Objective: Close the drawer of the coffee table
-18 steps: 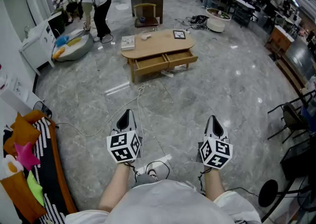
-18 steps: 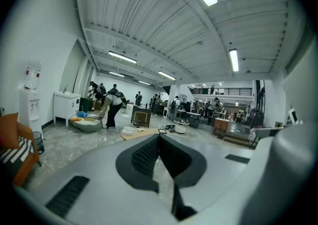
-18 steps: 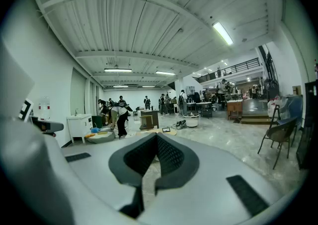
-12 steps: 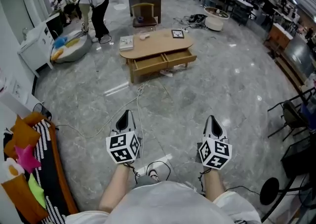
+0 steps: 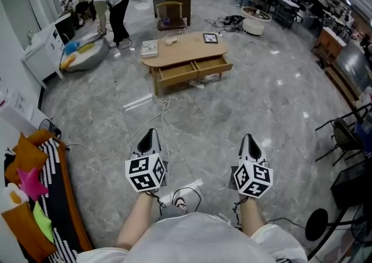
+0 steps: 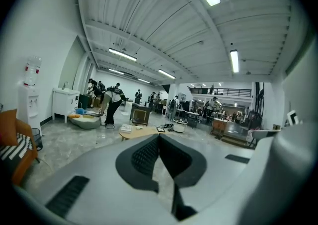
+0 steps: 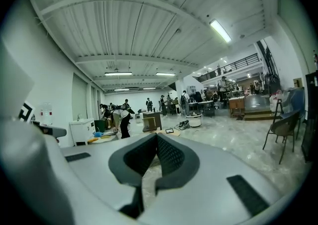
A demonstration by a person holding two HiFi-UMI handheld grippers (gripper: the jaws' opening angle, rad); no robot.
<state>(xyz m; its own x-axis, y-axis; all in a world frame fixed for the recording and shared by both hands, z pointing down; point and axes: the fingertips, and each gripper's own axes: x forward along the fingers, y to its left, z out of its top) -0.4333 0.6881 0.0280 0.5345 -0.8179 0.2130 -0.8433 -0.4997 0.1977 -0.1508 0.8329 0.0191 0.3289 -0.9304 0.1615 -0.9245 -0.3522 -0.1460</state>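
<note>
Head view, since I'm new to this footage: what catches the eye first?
The left gripper and right gripper fill the foreground, both shut and empty. Far ahead across the grey floor stands the wooden coffee table, its two drawers pulled open.

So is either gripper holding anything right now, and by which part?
Nothing is held. The left gripper and right gripper are both shut and empty, well short of the oval light-wood coffee table, whose drawers are open.
</note>
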